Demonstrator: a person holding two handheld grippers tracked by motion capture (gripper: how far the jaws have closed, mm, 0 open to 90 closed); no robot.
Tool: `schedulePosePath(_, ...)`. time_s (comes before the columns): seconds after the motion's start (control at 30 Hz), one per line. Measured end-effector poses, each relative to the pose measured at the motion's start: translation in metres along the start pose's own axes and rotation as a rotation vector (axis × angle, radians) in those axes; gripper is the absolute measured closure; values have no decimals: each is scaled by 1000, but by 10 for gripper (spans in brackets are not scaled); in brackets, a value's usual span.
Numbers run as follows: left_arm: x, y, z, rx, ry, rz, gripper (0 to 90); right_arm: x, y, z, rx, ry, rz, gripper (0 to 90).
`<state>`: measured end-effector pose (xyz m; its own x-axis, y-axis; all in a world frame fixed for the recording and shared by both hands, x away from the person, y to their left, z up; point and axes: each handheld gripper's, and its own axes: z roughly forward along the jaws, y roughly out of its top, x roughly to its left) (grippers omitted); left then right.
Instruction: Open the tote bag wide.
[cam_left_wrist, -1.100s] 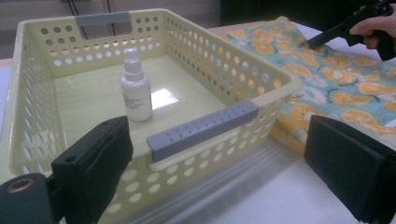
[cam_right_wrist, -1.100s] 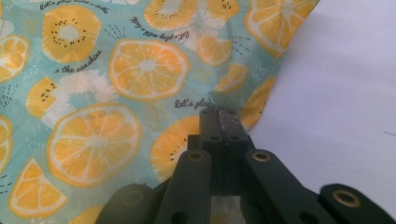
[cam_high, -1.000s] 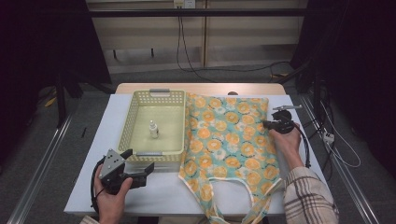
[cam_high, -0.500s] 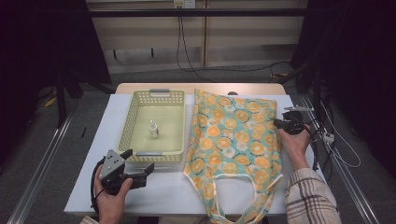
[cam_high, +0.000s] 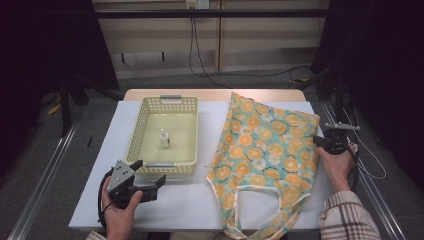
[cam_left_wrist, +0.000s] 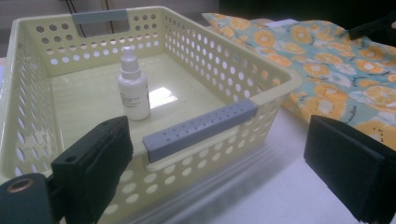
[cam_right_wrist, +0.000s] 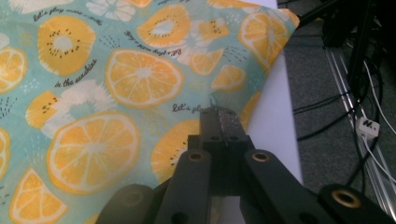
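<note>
Bag: a fruit-print cloth bag (cam_high: 267, 150) lay flat on the right half of the white tabletop (cam_high: 180, 210), its handles toward the near edge, its right edge close to the tabletop's right edge
Right gripper: the right gripper (cam_right_wrist: 219, 116) sat at the bag's right edge, jaws pressed together and pinching the cloth there; in the high view it showed at the right hand (cam_high: 336, 165)
Left gripper: the left gripper (cam_high: 150, 181) rested at the near left of the tabletop, just in front of the basket, jaws spread with nothing between them
Basket: a pale yellow perforated basket (cam_high: 145, 120) with grey handles stood left of the bag, apart from it
Bottle: a small white dropper bottle (cam_left_wrist: 133, 86) stood upright inside the basket
</note>
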<state>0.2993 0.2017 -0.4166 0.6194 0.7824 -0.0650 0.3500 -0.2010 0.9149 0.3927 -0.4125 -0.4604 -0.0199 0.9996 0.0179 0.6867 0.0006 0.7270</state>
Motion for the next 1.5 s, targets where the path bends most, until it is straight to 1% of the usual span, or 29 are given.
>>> schedulePosePath(0.07,0,0,0,2,-1,3,73,-5,-6,-6,4,3,9,900)
schedulePosePath(0.13,0,0,0,0,-3,1,73,-6,-11,-15,4,0,7,900)
schedulePosePath(0.2,0,1,1,-1,-5,1,73,-8,-16,-22,-4,10,15,900)
schedulePosePath(0.3,-1,1,1,2,-5,9,73,-9,-23,-31,3,1,-6,900)
schedulePosePath(0.4,-1,1,2,-1,-7,7,73,-11,-27,-33,15,8,-17,900)
schedulePosePath(0.43,-1,1,2,-1,-10,7,73,-12,-27,-33,15,19,-12,870)
schedulePosePath(0.47,-1,1,2,-1,-12,8,73,-11,-27,-32,11,30,-11,813)
schedulePosePath(0.5,-1,1,2,-2,-13,7,73,-11,-27,-32,11,30,-11,813)
schedulePosePath(0.57,0,1,2,-6,-15,-1,71,-9,-25,-35,-1,30,-29,713)
schedulePosePath(0.6,0,1,2,-5,-19,-2,71,-8,-23,-36,-14,38,-32,661)
schedulePosePath(0.67,0,1,2,-6,-17,2,71,-3,-18,-42,-42,53,-42,578)
schedulePosePath(0.73,0,1,2,-6,-16,3,71,6,-12,-49,-70,77,-61,506)
schedulePosePath(0.77,0,1,2,-6,-16,3,71,13,-8,-52,-82,92,-75,464)
schedulePosePath(0.83,0,1,1,-4,-11,3,71,30,-2,-59,-114,108,-125,429)
schedulePosePath(0.9,0,1,1,-2,-9,6,71,49,3,-64,-121,148,-161,363)
schedulePosePath(0.97,0,0,1,-2,-9,0,71,69,6,-70,-124,178,-194,320)
schedulePosePath(1.03,0,0,1,-4,-9,-1,71,89,8,-74,-126,217,-223,280)
schedulePosePath(1.1,0,0,1,-5,-7,-2,71,108,11,-79,-125,247,-257,266)
schedulePosePath(1.13,0,0,1,-3,-6,0,71,117,11,-81,-123,268,-266,258)
schedulePosePath(1.17,0,0,2,-3,-7,1,71,126,13,-82,-115,291,-279,255)
schedulePosePath(1.2,0,0,2,-3,-9,4,71,136,14,-83,-107,295,-300,254)
schedulePosePath(1.23,0,0,1,-3,-9,2,71,146,15,-83,-87,300,-328,250)
schedulePosePath(1.27,0,0,1,-4,-9,3,71,156,17,-83,-71,317,-351,249)
schedulePosePath(1.33,0,0,1,-8,-6,-2,71,175,18,-83,-55,360,-380,250)
schedulePosePath(1.4,0,0,1,-8,-4,-2,72,195,18,-80,-47,401,-398,256)
schedulePosePath(1.5,0,0,1,-6,-7,0,72,226,12,-70,-20,467,-407,282)
